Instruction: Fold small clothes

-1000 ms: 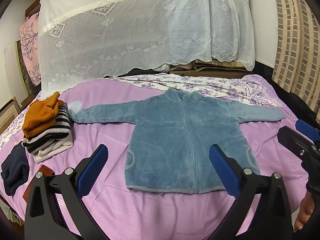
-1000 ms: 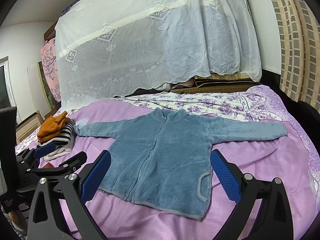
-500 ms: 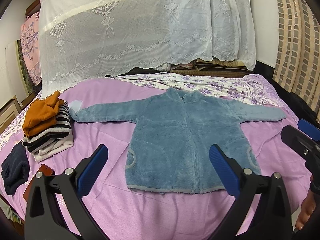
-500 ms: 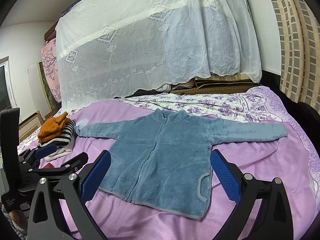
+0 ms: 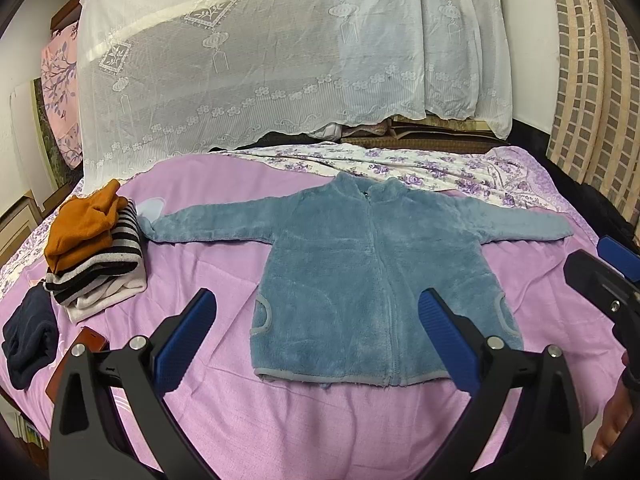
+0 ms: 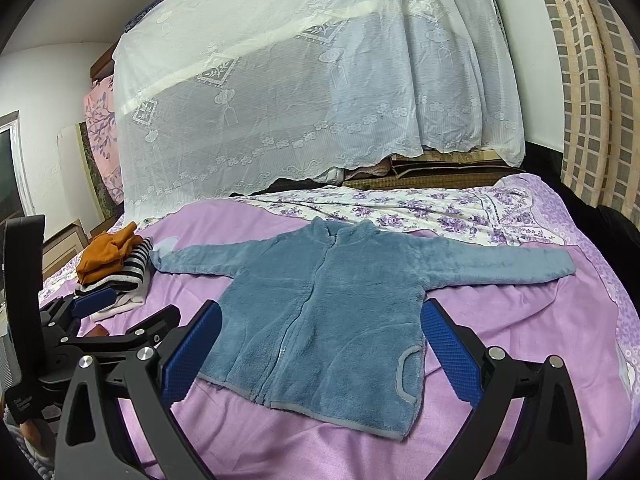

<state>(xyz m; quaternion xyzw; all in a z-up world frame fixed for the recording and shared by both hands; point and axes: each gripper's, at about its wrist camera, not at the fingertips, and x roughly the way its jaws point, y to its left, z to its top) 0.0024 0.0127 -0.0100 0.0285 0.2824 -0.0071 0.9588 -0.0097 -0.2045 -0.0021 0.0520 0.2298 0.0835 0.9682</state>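
Observation:
A small blue fleece jacket (image 5: 372,280) lies flat and face up on the purple bed sheet (image 5: 200,264), zipped, both sleeves spread out sideways. It also shows in the right wrist view (image 6: 332,312). My left gripper (image 5: 316,340) is open and empty, held above the jacket's hem. My right gripper (image 6: 320,348) is open and empty, above the jacket's lower half. The left gripper also shows at the left of the right wrist view (image 6: 120,312).
A stack of folded clothes (image 5: 92,248) with an orange top sits at the bed's left. A dark garment (image 5: 28,340) and a brown object (image 5: 80,352) lie near the left edge. A floral sheet (image 5: 440,168) and lace curtain (image 5: 280,60) are behind.
Both grippers have barely shifted; the views rose very slightly. The jacket has not moved.

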